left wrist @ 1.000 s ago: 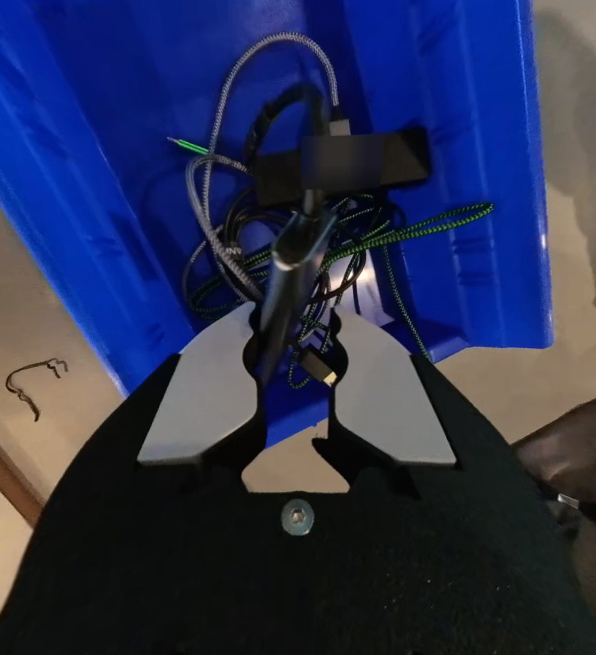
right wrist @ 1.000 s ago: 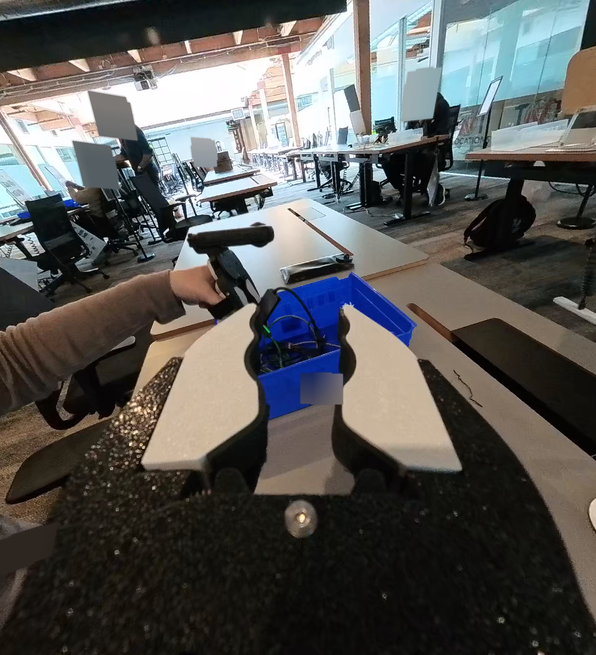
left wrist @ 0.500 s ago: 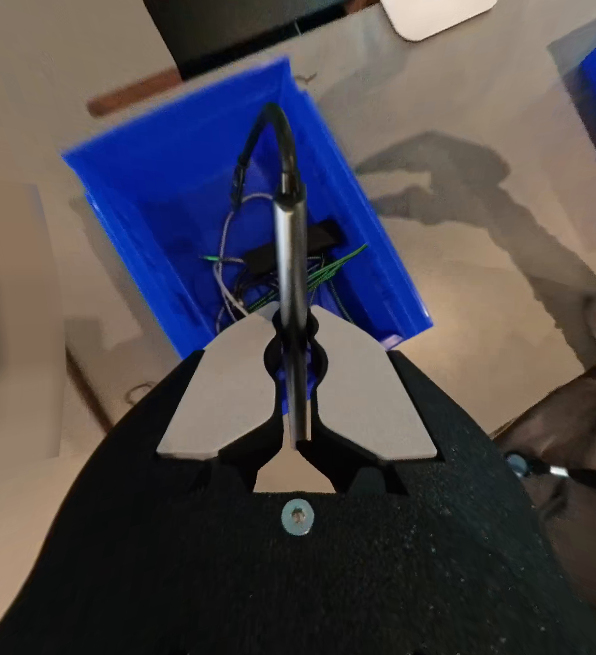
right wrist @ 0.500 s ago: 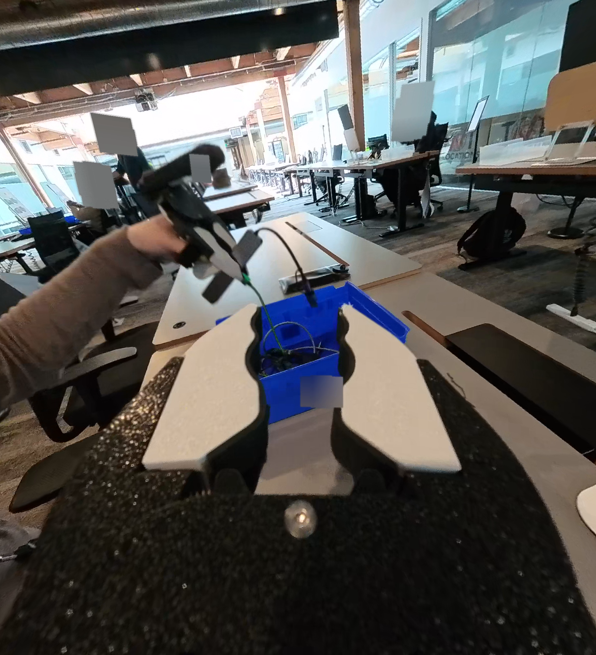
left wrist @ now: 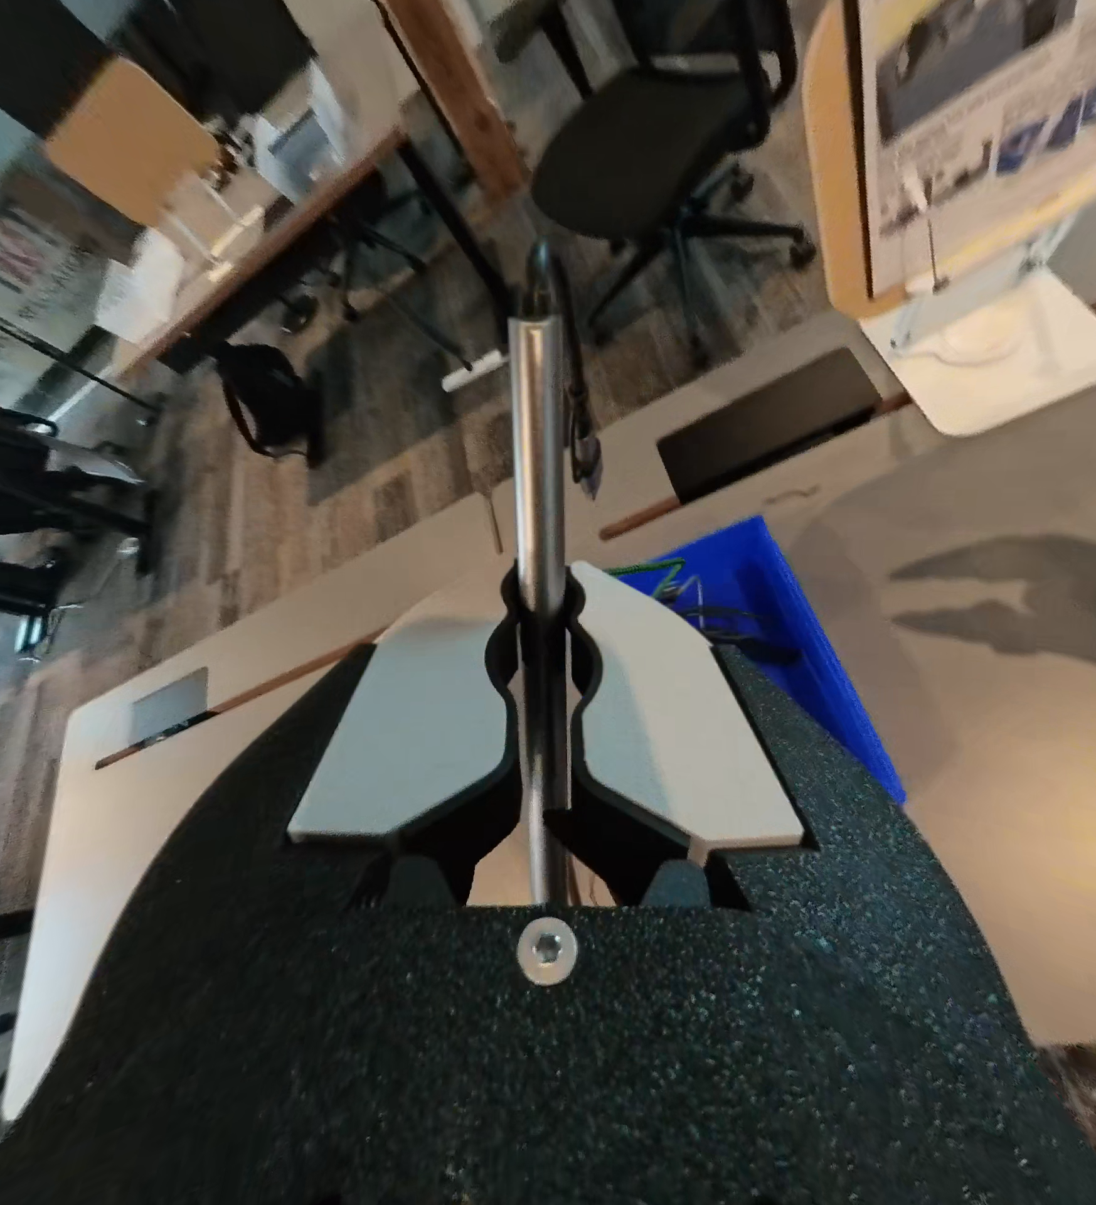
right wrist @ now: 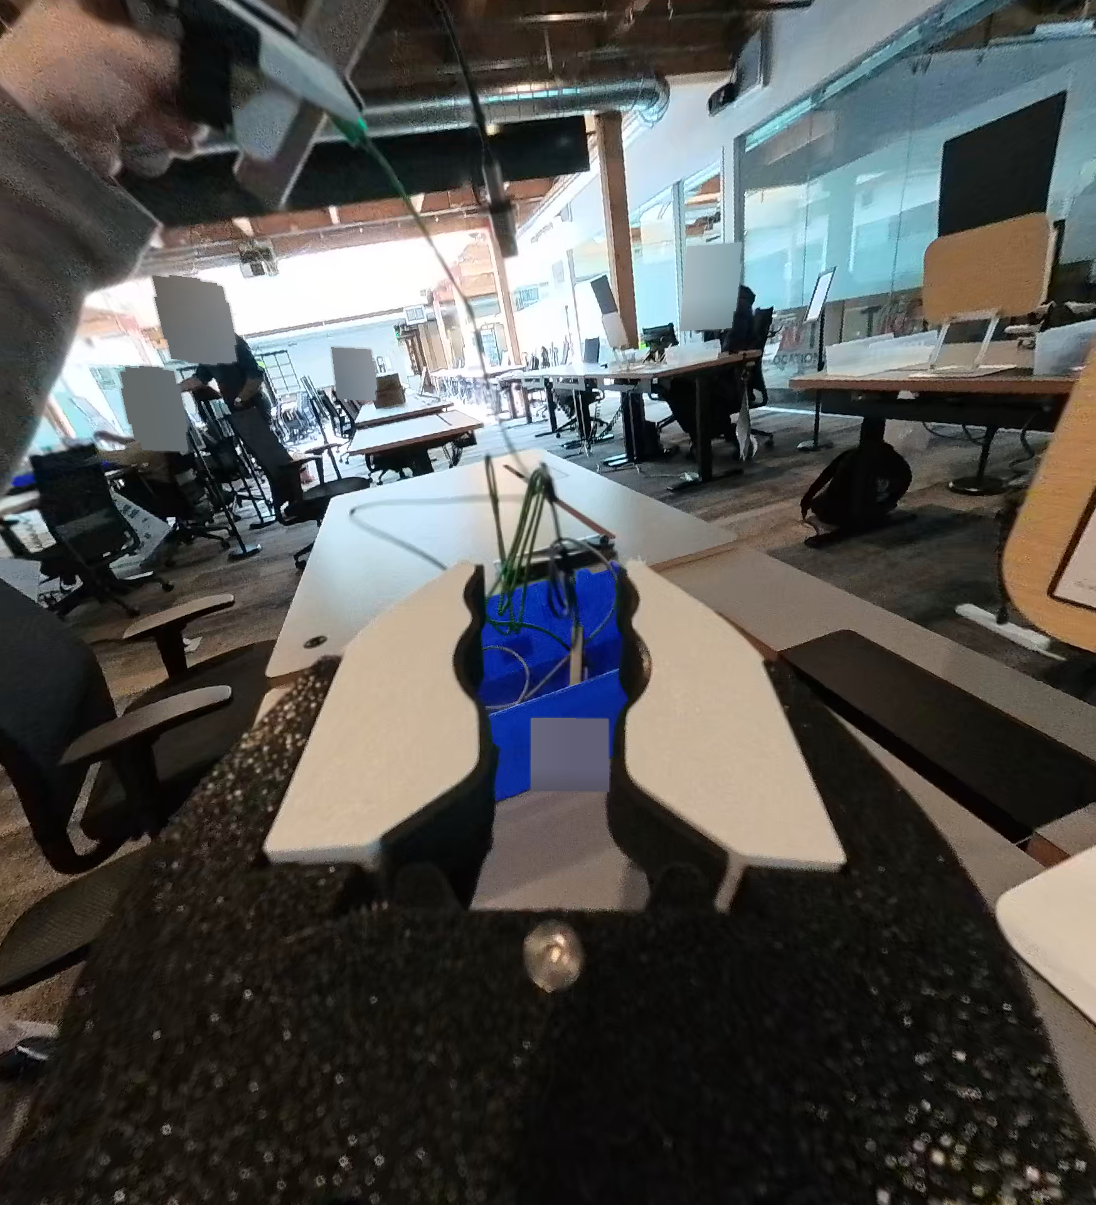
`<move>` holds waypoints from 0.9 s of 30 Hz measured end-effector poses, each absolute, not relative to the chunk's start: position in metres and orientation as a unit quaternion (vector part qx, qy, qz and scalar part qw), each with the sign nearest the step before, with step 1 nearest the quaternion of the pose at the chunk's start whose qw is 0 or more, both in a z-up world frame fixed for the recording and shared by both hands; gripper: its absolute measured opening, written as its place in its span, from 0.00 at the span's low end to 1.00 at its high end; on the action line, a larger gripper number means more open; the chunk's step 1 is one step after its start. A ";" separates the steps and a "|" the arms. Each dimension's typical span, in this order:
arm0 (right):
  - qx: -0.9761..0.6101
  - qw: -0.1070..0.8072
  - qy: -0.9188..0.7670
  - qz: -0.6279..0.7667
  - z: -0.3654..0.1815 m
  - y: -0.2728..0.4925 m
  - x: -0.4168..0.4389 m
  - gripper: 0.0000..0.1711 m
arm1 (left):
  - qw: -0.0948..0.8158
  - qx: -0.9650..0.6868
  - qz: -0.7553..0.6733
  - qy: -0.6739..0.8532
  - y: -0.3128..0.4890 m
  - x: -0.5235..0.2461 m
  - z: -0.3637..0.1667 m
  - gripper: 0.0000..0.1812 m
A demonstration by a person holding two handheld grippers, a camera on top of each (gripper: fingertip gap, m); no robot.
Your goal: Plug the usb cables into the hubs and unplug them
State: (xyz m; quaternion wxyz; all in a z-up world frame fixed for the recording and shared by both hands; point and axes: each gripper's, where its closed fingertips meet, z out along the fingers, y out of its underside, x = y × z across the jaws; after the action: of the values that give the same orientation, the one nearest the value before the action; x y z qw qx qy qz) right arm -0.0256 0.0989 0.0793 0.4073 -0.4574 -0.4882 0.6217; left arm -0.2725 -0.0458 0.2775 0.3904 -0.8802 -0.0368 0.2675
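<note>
Hub [left wrist: 537, 456], one slim silver bar, sits clamped edge-on between the left gripper's [left wrist: 542, 590] two fingers, raised high above the desk [left wrist: 988, 847]. One black cable [left wrist: 574, 391] loops from its far end and hangs beside it. One green cable [right wrist: 519, 554] runs up from the one blue bin [right wrist: 512, 737] toward the hub. Other cables in the bin are too tangled to count. Right gripper [right wrist: 555, 580] hovers near the bin, jaws apart and holding nothing.

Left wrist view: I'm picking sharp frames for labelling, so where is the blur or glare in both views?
Left wrist view: background smeared, hub and left gripper sharper. Right wrist view: hand blurred, windows blown out, blue bin clear.
</note>
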 end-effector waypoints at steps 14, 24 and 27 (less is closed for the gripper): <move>-0.448 0.460 -0.430 0.635 0.100 0.123 0.021 0.22 | 0.501 -0.794 0.344 0.020 -0.004 -0.174 0.424 0.06; -0.490 0.566 -0.390 0.537 0.121 0.126 0.103 0.23 | 0.481 -0.847 0.189 0.126 0.068 -0.052 0.355 0.06; -0.503 0.594 -0.381 0.498 0.127 0.121 0.134 0.24 | 0.453 -0.866 0.128 0.166 0.087 -0.037 0.293 0.06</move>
State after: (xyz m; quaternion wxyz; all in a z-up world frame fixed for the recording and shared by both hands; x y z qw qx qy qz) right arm 0.1337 0.1211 0.1273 0.5945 -0.5033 -0.3814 0.4978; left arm -0.0369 0.0868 0.2927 0.4531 -0.8664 0.1662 0.1280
